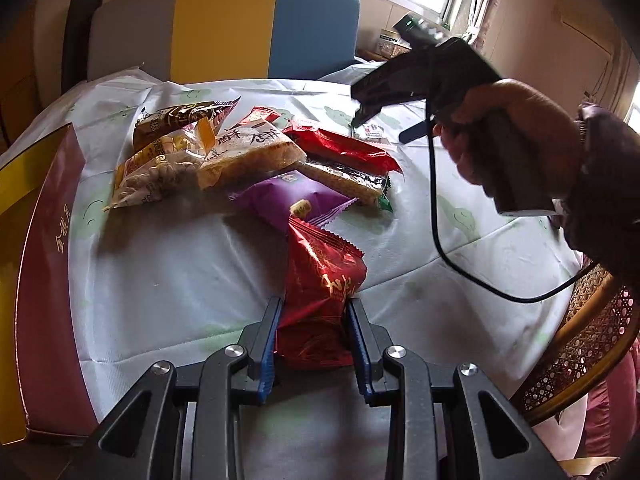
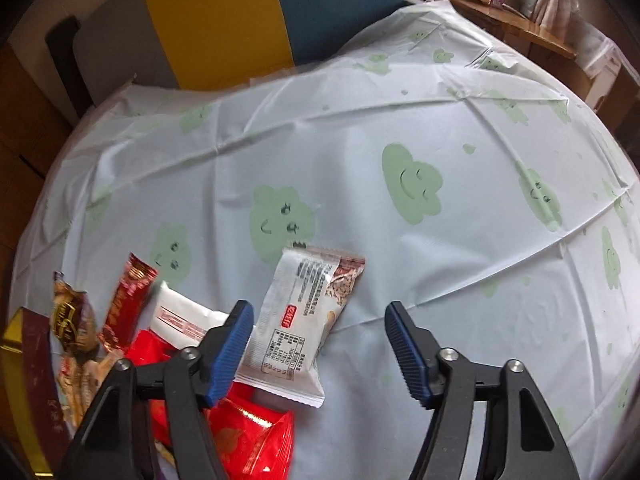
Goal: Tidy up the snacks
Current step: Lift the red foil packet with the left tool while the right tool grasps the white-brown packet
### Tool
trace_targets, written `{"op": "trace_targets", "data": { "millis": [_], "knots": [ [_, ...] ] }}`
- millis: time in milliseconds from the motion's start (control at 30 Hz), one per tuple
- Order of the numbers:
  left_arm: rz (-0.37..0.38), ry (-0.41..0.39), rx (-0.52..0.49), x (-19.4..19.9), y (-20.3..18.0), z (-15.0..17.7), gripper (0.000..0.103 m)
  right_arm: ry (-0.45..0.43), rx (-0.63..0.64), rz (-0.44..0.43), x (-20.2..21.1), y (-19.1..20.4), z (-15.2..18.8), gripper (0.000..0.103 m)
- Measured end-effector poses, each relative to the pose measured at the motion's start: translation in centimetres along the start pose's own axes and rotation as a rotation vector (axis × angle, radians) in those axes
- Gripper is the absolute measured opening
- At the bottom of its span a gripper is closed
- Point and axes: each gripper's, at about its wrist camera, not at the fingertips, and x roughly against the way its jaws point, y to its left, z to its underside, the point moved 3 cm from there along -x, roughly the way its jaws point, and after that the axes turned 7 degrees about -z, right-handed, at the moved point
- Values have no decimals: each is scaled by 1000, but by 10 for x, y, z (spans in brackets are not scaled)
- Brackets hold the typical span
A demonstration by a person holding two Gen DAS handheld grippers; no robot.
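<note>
My left gripper is shut on a red snack packet, held just above the tablecloth. Beyond it lies a pile of snacks with a purple packet at its near edge. A hand holds my right gripper at the pile's far right, pointing down over a white packet. In the right wrist view that white packet lies flat between the fingers of the right gripper, close to the left finger and well clear of the right one. The jaws stand open.
A maroon and gold box stands at the table's left edge. The table wears a white cloth with green clouds. A wicker chair is at the right, a grey, yellow and blue backrest behind. A black cable hangs from the right gripper.
</note>
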Motion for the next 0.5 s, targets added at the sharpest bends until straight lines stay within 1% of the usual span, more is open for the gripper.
{"op": "trace_targets", "data": {
  "millis": [33, 67, 100, 267, 367, 500],
  "knots": [
    [1, -1, 2, 0, 0, 0, 32, 1, 25, 18, -1, 1, 1, 45],
    [2, -2, 3, 0, 0, 0, 32, -6, 45, 22, 1, 1, 1, 38],
    [2, -3, 3, 0, 0, 1, 32, -2, 57, 16, 4, 0, 1, 36],
    [-4, -8, 0, 0, 0, 1, 32, -14, 145, 15, 29, -8, 11, 36],
    [-6, -4, 2, 0, 0, 0, 32, 22, 224, 35, 37, -8, 25, 36],
    [-5, 1, 6, 4, 0, -3, 31, 82, 283, 68, 29, -14, 48, 36]
  ]
}}
